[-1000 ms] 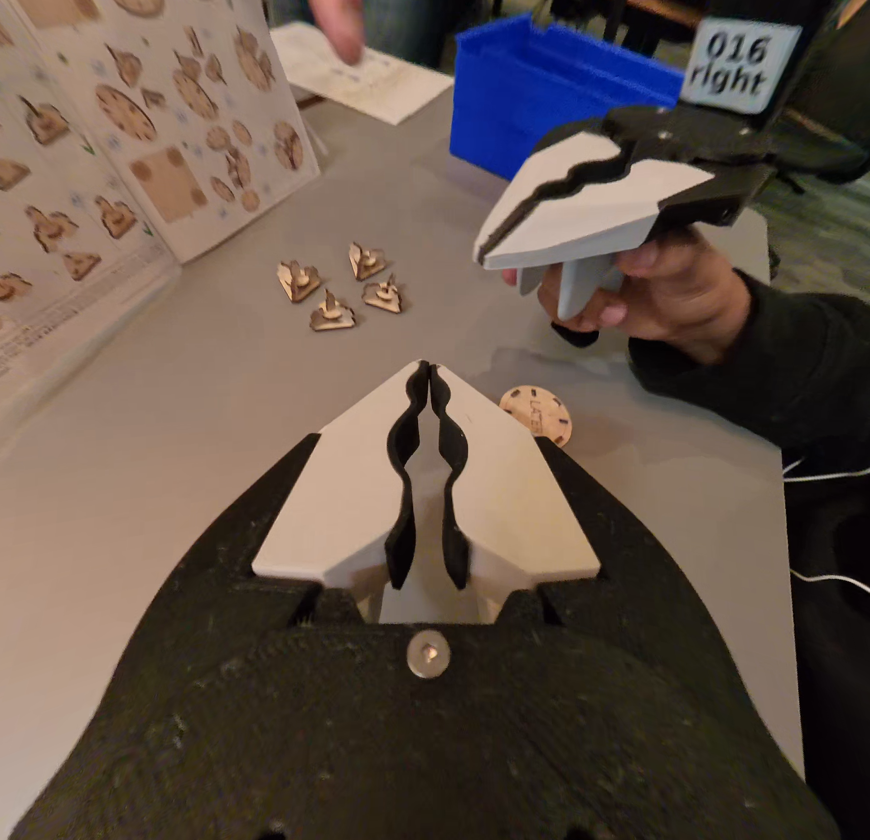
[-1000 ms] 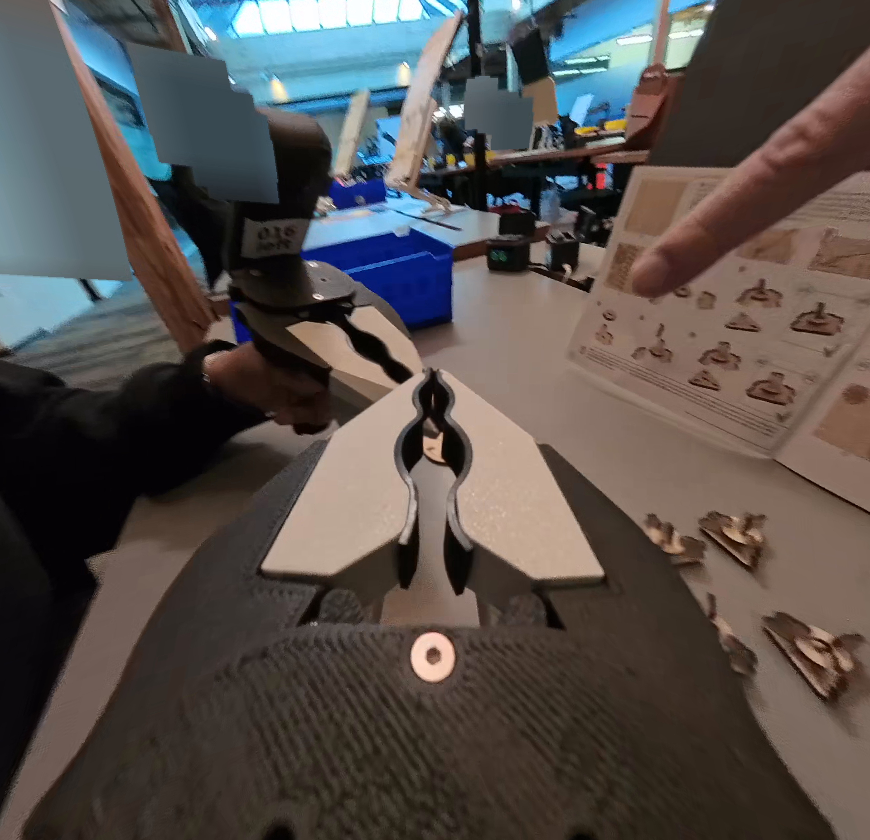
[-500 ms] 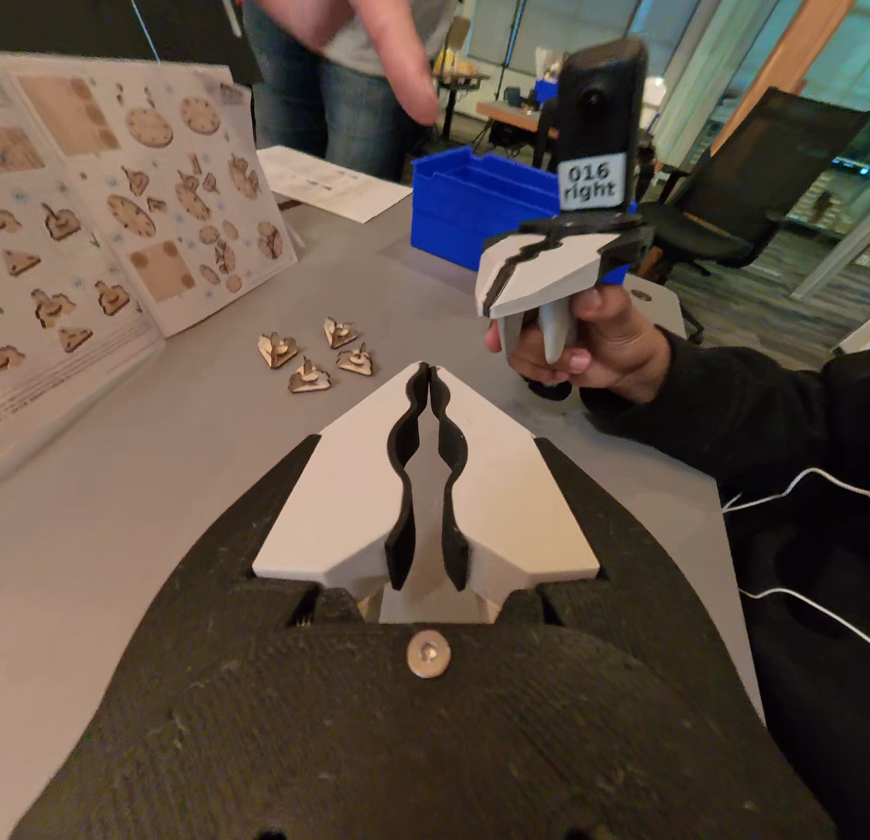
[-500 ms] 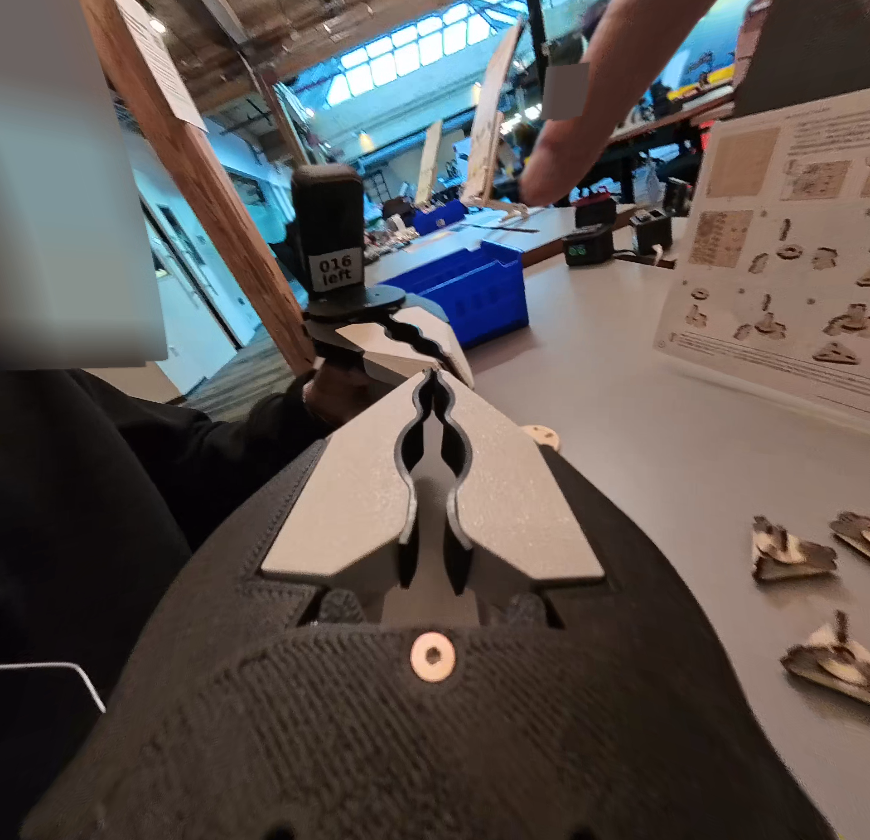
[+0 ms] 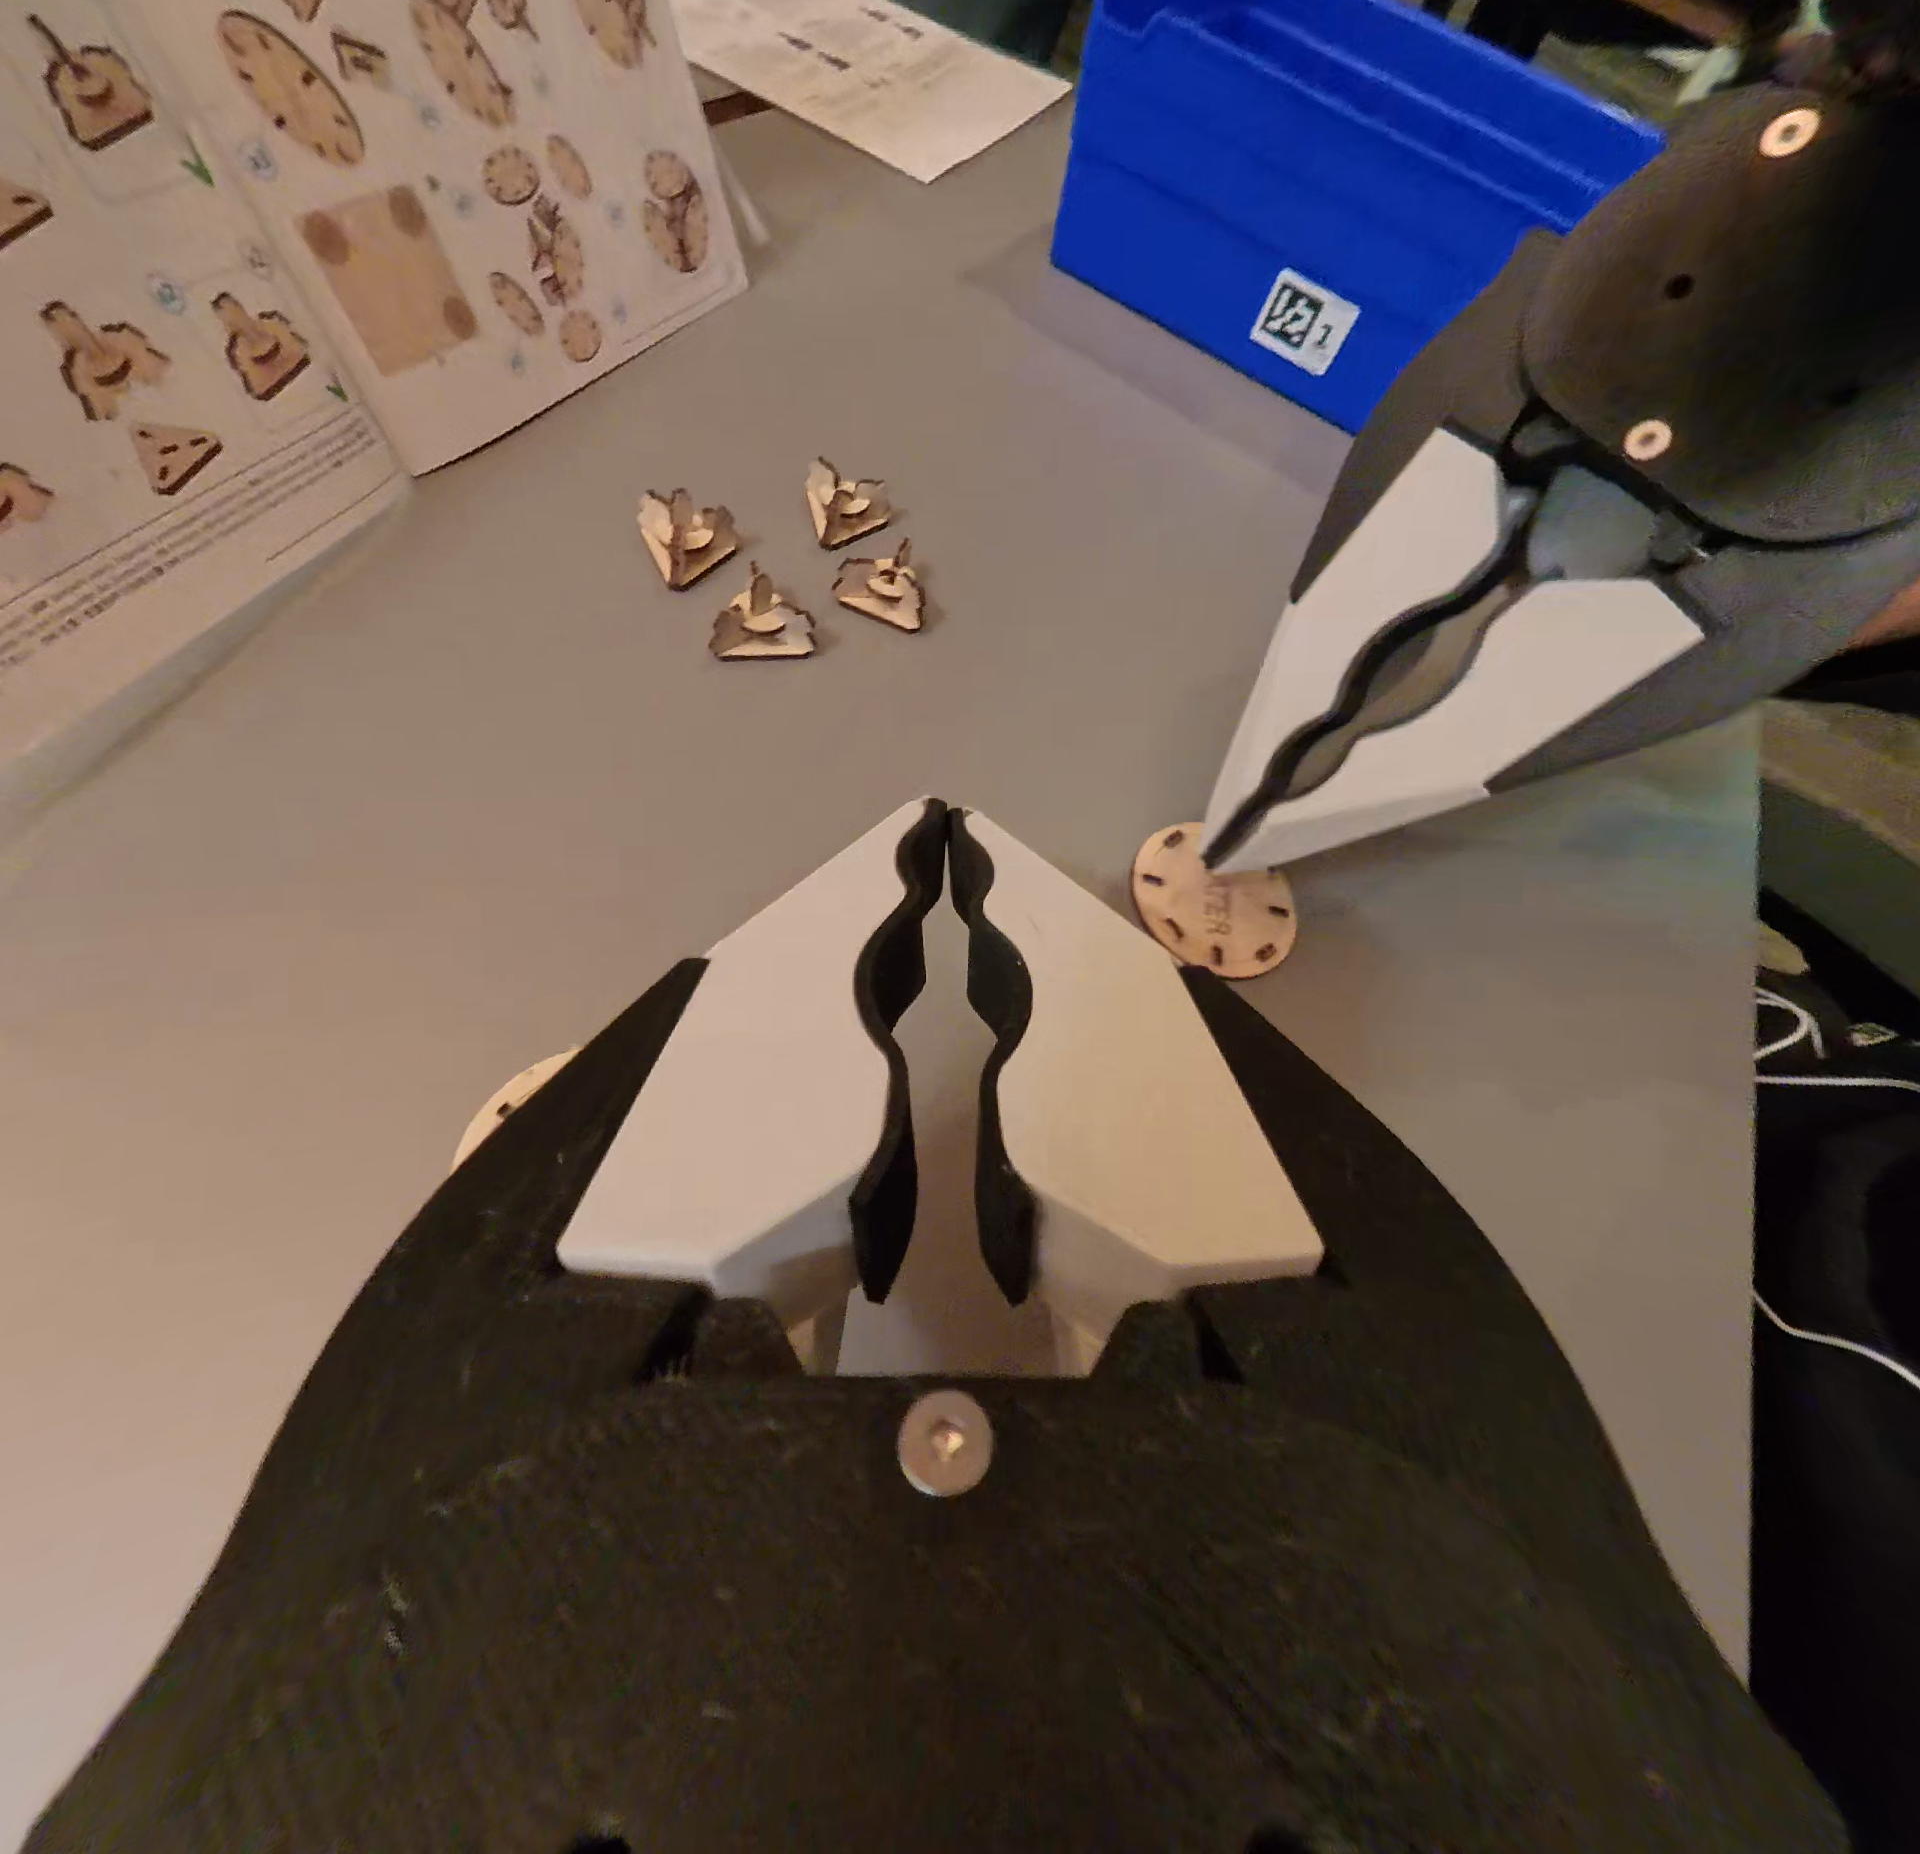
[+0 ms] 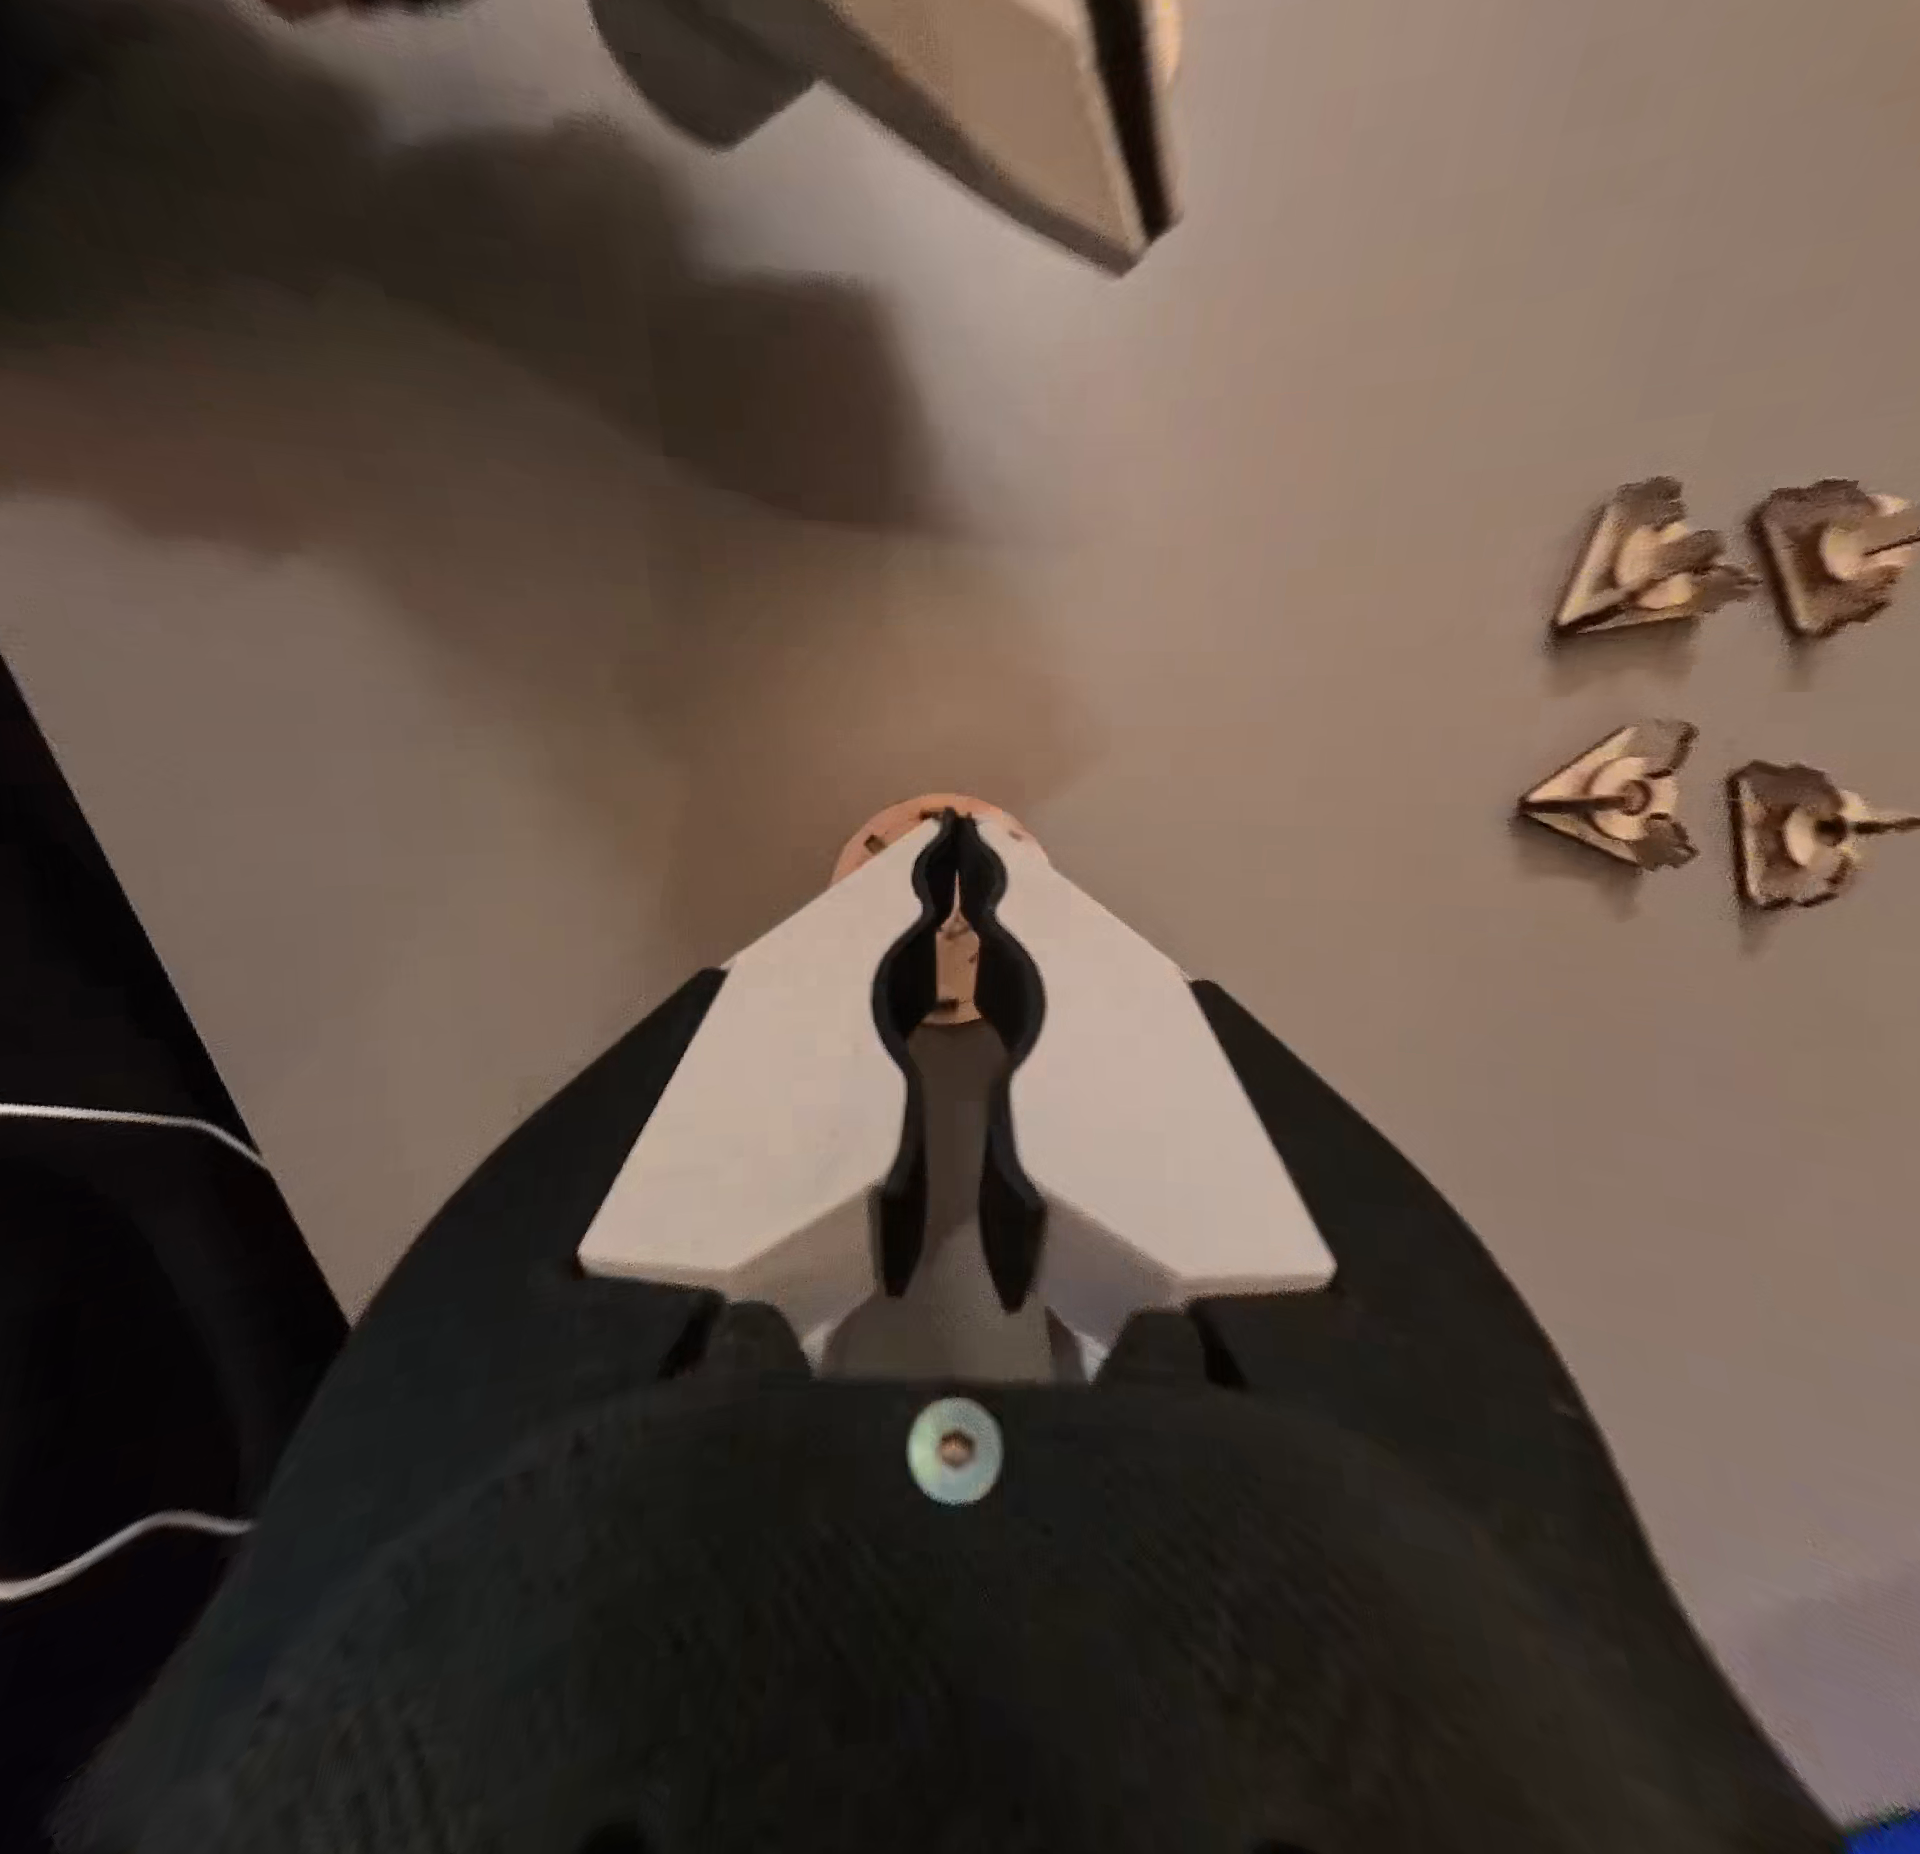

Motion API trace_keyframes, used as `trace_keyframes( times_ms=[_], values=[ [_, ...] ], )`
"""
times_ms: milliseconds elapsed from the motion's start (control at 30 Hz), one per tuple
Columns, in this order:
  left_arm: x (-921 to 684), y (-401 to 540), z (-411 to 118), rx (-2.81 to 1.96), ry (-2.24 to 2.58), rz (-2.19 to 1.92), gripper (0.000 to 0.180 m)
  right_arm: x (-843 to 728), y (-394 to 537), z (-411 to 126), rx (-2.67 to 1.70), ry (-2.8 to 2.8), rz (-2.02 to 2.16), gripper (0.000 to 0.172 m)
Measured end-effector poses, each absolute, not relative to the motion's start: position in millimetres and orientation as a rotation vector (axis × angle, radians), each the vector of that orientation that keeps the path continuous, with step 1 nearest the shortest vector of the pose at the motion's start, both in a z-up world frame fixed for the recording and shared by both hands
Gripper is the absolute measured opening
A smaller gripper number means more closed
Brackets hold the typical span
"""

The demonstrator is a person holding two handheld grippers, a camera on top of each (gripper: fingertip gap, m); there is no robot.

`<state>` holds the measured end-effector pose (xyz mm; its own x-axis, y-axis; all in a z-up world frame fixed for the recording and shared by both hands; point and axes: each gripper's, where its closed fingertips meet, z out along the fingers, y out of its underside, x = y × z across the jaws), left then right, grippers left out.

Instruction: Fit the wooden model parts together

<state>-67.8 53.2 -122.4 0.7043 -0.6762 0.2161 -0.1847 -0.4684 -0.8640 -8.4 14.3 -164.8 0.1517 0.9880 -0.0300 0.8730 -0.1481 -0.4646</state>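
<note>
From where I stand, the right gripper (image 5: 1216, 854) is tilted steeply down with its two fingers clenched tip to tip, nothing between them. The closed point sits on the near edge of a round wooden disc (image 5: 1236, 921) lying flat on the grey table (image 5: 416, 817). It looks like contact from above, a press and not a pinch. In its own view the disc (image 6: 883, 838) peeps out on both sides of the shut tips.

The left gripper (image 5: 948, 812) hangs just beside it, also clenched and bare, with its tips over open tabletop. The nearest thing to it is a second wooden disc (image 5: 509, 1108), half hidden under its left flank; I cannot tell whether they touch.

The count:
- Two slotted wooden discs.
- Four small triangular wooden assemblies, each with a peg standing up, clustered farther out, well apart from both grippers: (image 5: 686, 547), (image 5: 847, 505), (image 5: 764, 625) and (image 5: 883, 594).
- One blue bin (image 5: 1195, 215) at the far right, bearing a small white sticker.
- One open instruction booklet (image 5: 395, 246) propped at the left.
- One loose printed sheet (image 5: 862, 48) behind it
</note>
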Motion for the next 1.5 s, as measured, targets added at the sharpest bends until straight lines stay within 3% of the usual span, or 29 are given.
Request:
trace_keyframes(
  times_ms=[400,1500],
  values=[
    [-79.4,59.0,-134.2,-2.086,0.626,-0.598,0.0,-5.7,13.5,-192.6,-2.212,-1.98,0.224,0.0],
    [-82.8,59.9,-142.9,-2.133,0.625,-0.571,0.0,-22.6,11.0,-188.9,-2.162,-1.933,0.307,0.0]
  ],
)
